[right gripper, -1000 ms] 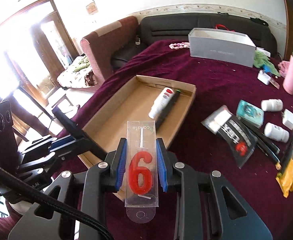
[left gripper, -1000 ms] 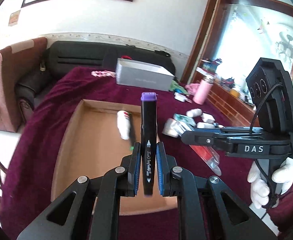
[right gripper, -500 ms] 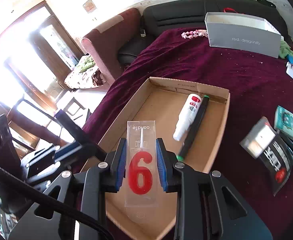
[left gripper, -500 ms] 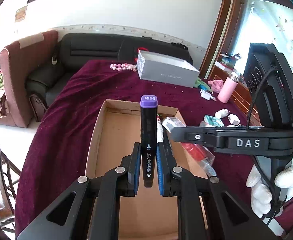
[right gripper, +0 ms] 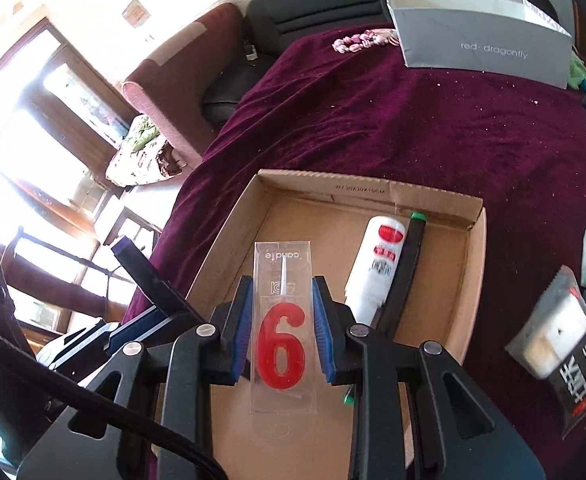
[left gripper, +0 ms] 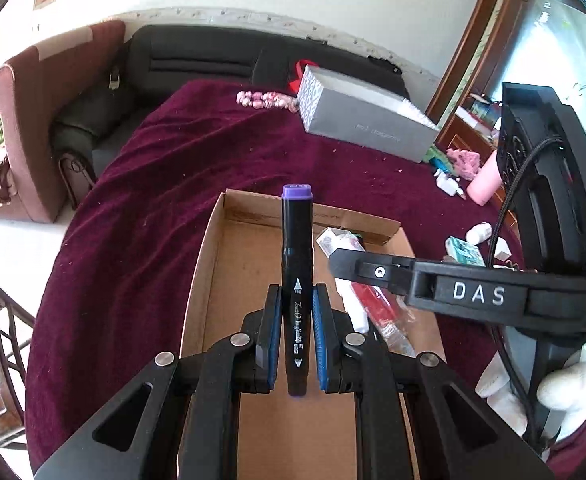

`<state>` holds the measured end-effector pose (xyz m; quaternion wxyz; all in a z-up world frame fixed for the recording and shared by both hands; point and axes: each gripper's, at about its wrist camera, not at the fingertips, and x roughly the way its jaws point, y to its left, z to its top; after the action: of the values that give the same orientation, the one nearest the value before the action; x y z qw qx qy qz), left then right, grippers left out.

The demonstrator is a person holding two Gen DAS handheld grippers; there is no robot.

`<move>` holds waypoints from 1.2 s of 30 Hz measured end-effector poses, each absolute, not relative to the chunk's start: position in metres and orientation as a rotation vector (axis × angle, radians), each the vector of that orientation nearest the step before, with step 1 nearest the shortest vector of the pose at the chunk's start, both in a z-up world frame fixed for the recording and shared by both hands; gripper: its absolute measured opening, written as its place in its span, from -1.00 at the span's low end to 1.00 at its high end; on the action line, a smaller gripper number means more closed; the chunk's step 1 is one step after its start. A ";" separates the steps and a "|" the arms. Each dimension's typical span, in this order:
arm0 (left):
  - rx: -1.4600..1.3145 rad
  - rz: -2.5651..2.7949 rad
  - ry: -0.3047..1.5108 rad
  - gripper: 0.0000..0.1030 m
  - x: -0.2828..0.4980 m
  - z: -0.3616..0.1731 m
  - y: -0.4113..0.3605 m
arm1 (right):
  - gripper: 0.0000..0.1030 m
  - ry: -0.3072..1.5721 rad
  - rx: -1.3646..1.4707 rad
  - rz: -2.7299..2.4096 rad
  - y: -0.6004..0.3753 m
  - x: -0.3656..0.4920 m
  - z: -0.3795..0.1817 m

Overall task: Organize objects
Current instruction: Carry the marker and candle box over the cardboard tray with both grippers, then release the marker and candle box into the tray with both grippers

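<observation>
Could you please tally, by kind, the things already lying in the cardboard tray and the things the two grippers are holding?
In the cardboard tray:
White bottle with red label: 1
Black marker with green cap: 1
Held:
Black marker with purple cap, in the left gripper: 1
Packaged red number candle, in the right gripper: 1
Total: 4

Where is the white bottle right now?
In the right wrist view the white bottle lies inside the cardboard box, toward its right wall, right beside a black marker with a green cap.
</observation>
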<state>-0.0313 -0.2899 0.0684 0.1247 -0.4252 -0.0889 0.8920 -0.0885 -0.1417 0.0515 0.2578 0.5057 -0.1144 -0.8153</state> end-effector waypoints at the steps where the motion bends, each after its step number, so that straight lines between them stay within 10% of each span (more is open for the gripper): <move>1: -1.261 2.592 -0.261 -0.77 -0.037 0.066 -0.289 | -0.50 -0.320 1.383 -2.206 -0.142 -0.092 0.049; 33: -1.508 2.546 -0.374 -0.76 -0.106 0.014 -0.287 | -0.45 -0.301 1.507 -2.315 -0.152 -0.139 0.008; 36: -1.476 2.519 -0.450 -0.47 -0.097 0.024 -0.295 | -0.29 -0.330 1.498 -2.303 -0.149 -0.137 0.011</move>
<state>-0.0971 -0.2953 0.0237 0.0935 -0.4975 -0.1515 0.8490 -0.1368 -0.1492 0.0110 0.1861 0.5317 -0.1170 -0.8179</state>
